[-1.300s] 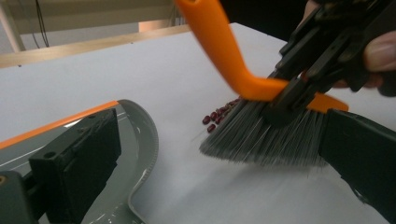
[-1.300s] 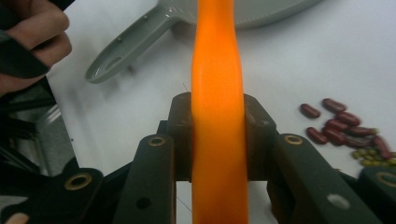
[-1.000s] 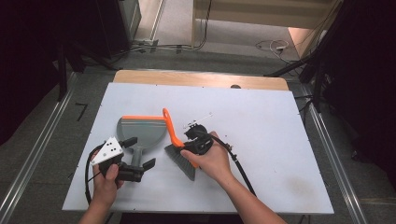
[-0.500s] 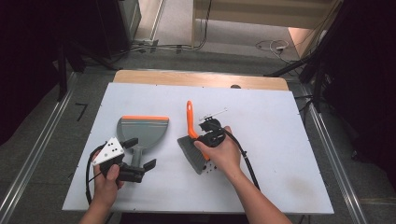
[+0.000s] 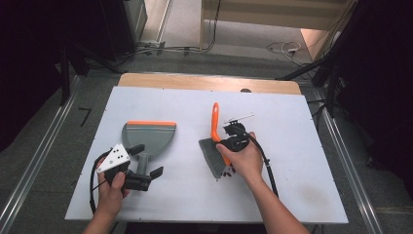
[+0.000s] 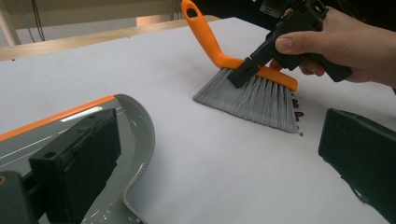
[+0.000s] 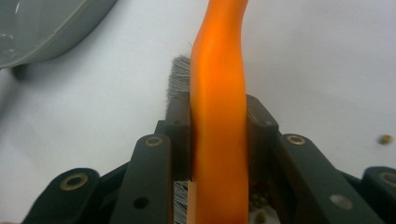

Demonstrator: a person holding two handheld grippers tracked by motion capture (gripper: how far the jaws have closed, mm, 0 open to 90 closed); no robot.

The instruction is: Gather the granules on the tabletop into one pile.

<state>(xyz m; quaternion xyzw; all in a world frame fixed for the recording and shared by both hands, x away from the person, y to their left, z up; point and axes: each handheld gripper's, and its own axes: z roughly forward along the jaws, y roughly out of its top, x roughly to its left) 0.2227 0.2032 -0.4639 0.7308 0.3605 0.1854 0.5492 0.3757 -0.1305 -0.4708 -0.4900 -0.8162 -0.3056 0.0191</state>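
Observation:
A hand brush (image 5: pixel 212 157) with an orange handle and grey bristles stands on the white table (image 5: pixel 292 122), right of centre, its handle pointing to the far edge. My right gripper (image 5: pixel 229 141) is shut on the brush's orange back, both pads pressing it in the right gripper view (image 7: pixel 218 126). Small dark bits (image 5: pixel 225 174) lie by the bristles, at their near end. A grey dustpan (image 5: pixel 148 136) with an orange lip lies to the left. My left gripper (image 5: pixel 146 161) is open, its jaws straddling the dustpan's handle with a wide gap (image 6: pixel 215 140).
A wooden strip (image 5: pixel 204 82) runs along the table's far edge. Metal rails (image 5: pixel 44 151) flank the table on both sides, and cables lie on the floor beyond. One loose bead (image 7: pixel 385 138) rests on the table beside the brush.
My right gripper has carried the brush to the right, away from the dustpan, and turned its handle toward the far edge. The left hand stayed put.

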